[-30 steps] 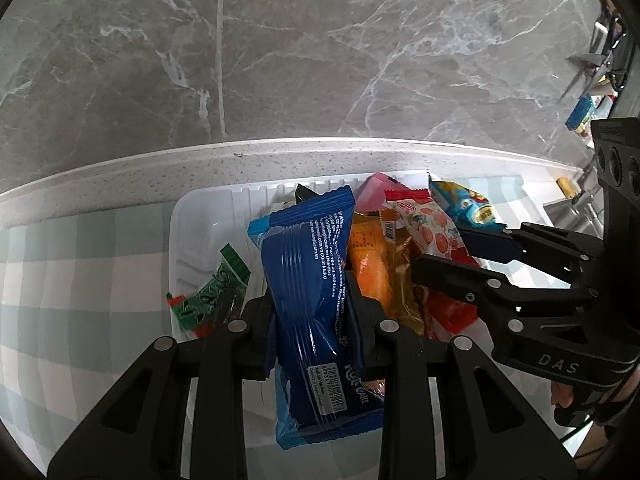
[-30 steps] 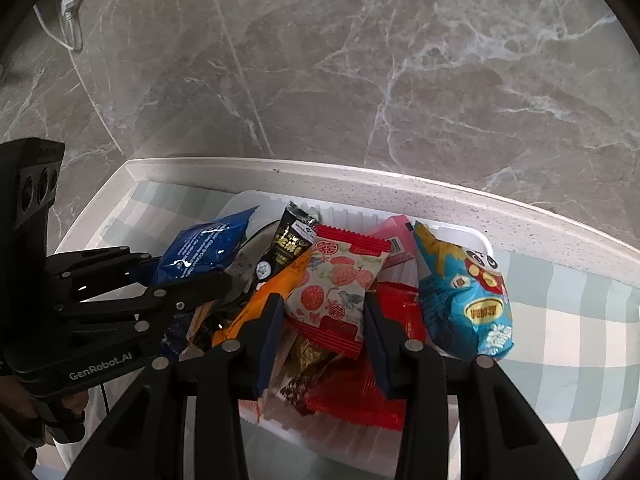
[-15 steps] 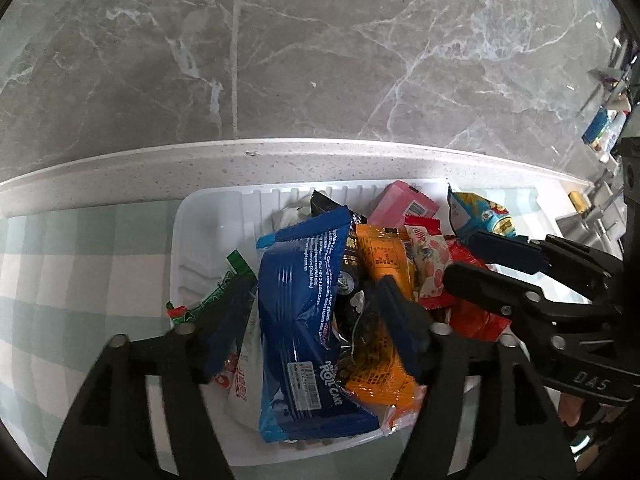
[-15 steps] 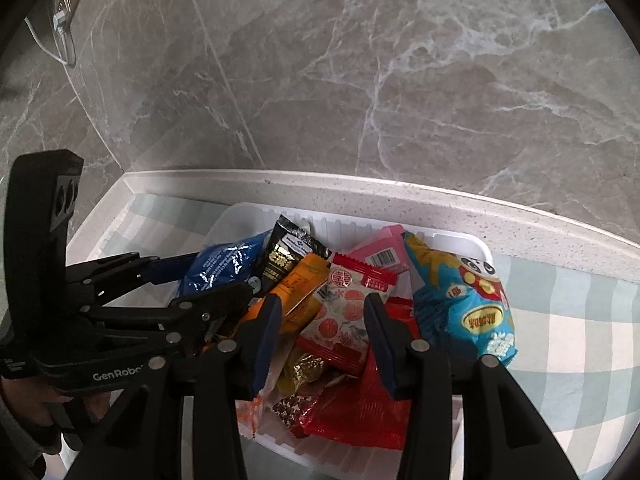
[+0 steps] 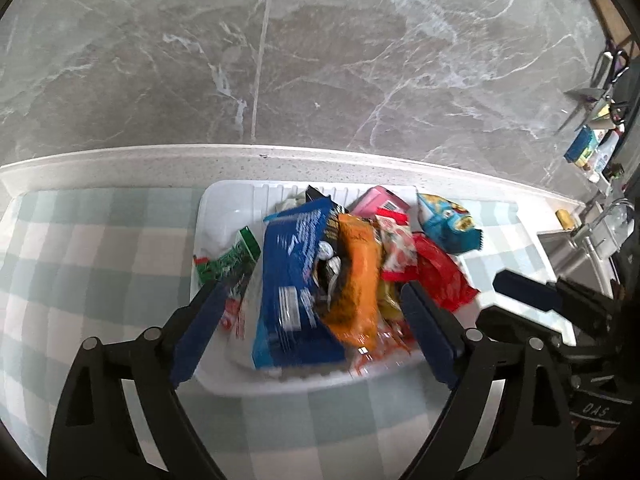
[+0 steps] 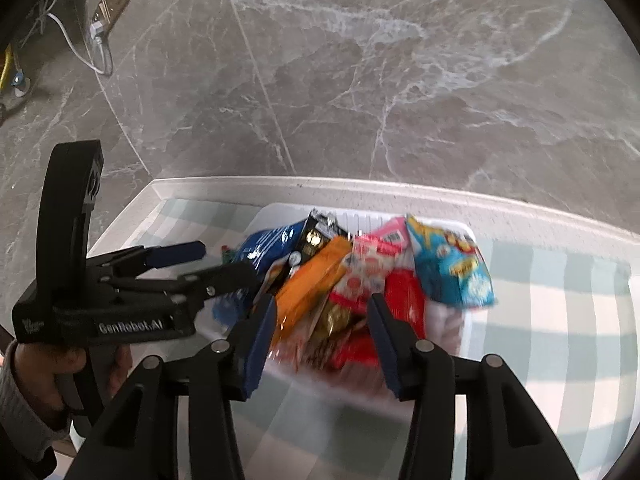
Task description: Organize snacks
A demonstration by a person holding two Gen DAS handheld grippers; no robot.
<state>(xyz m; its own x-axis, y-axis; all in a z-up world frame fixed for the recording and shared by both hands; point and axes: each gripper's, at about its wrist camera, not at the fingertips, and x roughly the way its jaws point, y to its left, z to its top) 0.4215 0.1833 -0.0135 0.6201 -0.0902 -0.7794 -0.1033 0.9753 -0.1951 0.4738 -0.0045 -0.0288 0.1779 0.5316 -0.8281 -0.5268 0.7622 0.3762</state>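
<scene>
With both the left hand-held gripper (image 5: 312, 332) and right hand-held gripper (image 6: 320, 336) opening on nothing, the loosely heaped blue packet (image 5: 292, 280) just ahead may slide over the white tray (image 5: 224, 208) rim.

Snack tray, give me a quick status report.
Left gripper and right gripper opening, nothing held. Snacks piled in white tray. Nothing in the way.

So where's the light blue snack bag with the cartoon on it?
The light blue snack bag lies at the right end of the white tray, partly over its rim, next to the red packet. In the right wrist view it is right of the pink packet.
</scene>
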